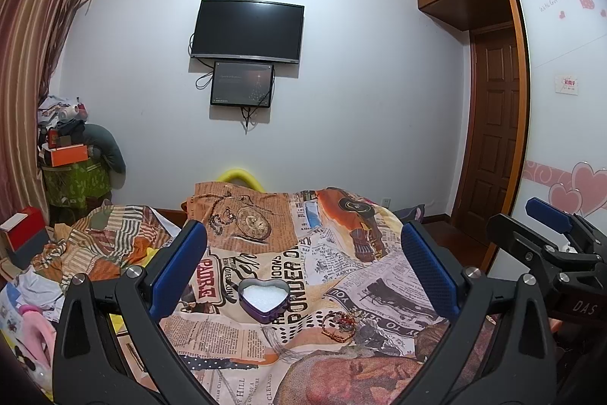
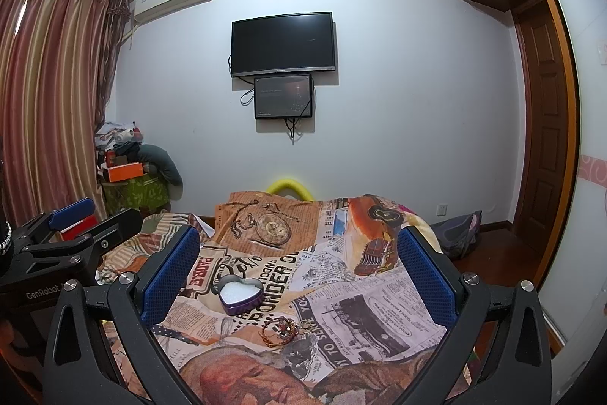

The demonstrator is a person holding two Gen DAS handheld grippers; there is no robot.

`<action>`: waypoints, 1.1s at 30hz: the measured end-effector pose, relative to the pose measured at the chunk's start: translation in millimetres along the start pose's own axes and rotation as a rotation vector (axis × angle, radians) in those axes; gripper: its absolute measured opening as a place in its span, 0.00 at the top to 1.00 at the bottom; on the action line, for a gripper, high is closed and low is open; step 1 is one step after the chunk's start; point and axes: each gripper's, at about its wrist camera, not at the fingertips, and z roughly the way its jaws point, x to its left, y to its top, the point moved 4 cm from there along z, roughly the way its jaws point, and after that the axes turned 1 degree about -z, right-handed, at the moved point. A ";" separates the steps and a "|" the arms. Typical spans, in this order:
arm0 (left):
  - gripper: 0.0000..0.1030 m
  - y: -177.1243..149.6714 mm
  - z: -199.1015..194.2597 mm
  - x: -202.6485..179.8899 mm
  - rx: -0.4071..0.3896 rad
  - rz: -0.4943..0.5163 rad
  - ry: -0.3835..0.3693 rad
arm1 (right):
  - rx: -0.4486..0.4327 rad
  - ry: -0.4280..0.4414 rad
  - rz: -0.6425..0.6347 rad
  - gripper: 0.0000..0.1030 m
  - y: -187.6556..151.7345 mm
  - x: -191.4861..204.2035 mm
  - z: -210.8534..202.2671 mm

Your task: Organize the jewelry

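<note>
While both tools hang above the bed with nothing between their blue pads, the work looks not yet begun. Nearest the left wrist camera, the left tool stands spread wide and empty; the right tool is likewise parted and holds nothing, and it also shows at the far right edge of the left view.

Just beyond the pads, a small tangle of gold-coloured bracelets with red beads lies loose on the newspaper-print bedspread, toward the right side of the left view and near the middle of the right view. A little farther on sits the purple heart-shaped tin with a white lining, lid off, near the jewelry but apart from it. Behind it the bedspread rises in soft folds toward a white wall with a black wall-mounted television.

My guess is that the jewelry belongs in the tin. The risks come from the soft bed and the thin pieces. The bracelets appear intertwined, so a pinch may lift all of them, or catch only one loop and let the rest slip off. Flat pads pressing down could grab cloth along with the metal. The tin is light and sits on yielding fabric, so a nudge from a finger could tip or slide it.
</note>
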 end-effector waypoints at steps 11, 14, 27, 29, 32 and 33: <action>0.00 -1.1 0.6 -0.1 0.002 0.000 0.000 | 0.006 0.001 0.004 0.00 -3.0 0.8 0.3; 0.00 -3.0 1.5 -0.1 0.005 0.001 0.000 | 0.012 0.001 0.005 0.00 -2.7 0.3 1.0; 0.00 -18.1 30.2 2.6 0.060 -0.004 0.009 | 0.079 -0.006 0.029 0.00 -15.7 -10.5 22.0; 0.00 -20.7 38.3 4.2 0.078 -0.008 0.012 | 0.103 -0.013 0.031 0.00 -21.5 -13.7 29.9; 0.00 -30.0 56.7 9.3 0.127 -0.017 0.014 | 0.140 -0.027 0.029 0.00 -30.8 -19.7 41.6; 0.00 -34.1 63.7 11.5 0.148 -0.020 0.016 | 0.161 -0.037 0.026 0.00 -36.2 -22.7 47.6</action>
